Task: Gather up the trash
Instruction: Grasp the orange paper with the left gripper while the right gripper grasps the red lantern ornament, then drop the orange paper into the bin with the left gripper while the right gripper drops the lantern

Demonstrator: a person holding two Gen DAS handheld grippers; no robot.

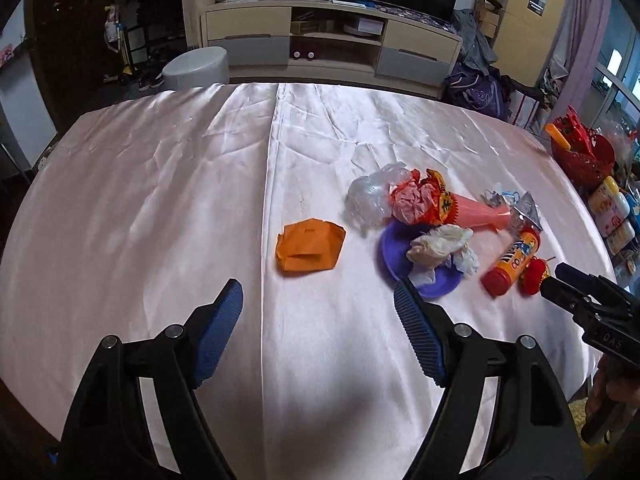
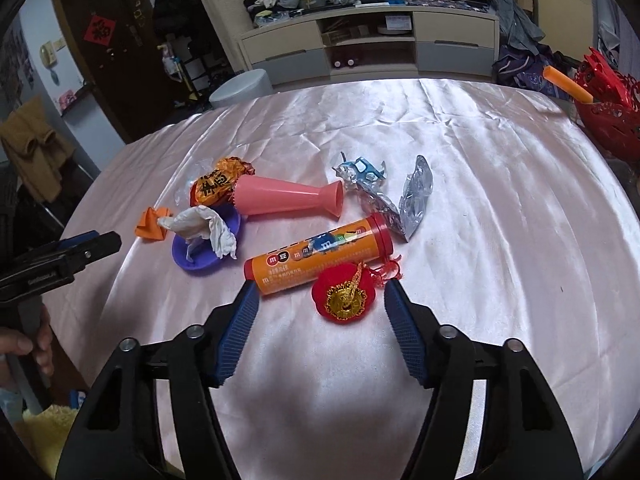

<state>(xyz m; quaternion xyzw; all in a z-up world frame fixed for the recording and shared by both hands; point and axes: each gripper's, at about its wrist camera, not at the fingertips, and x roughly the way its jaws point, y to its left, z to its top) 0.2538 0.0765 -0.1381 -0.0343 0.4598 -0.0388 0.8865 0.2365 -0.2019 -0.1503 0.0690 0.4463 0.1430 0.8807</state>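
Observation:
Trash lies in a cluster on the pink satin tablecloth (image 1: 160,200). My left gripper (image 1: 318,286) stands open above the cloth, just short of a crumpled orange paper (image 1: 310,250). To its right, a purple plate (image 1: 390,252) holds a white tissue (image 1: 438,242). My right gripper (image 2: 320,286) is open with a red and gold ornament (image 2: 344,296) lying between its fingers; the pads do not press on it. Just beyond lies an orange candy tube (image 2: 320,256). Farther back are a pink plastic cone (image 2: 288,198), an orange wrapper (image 2: 218,182) and silver foil wrappers (image 2: 416,196).
A red basket (image 2: 608,116) with an orange stick stands at the table's far right edge, with bottles (image 1: 610,208) near it. Crumpled clear plastic (image 1: 368,198) lies behind the plate. A hand (image 2: 36,348) holds the left gripper (image 2: 108,240). A TV cabinet (image 1: 332,40) stands behind the table.

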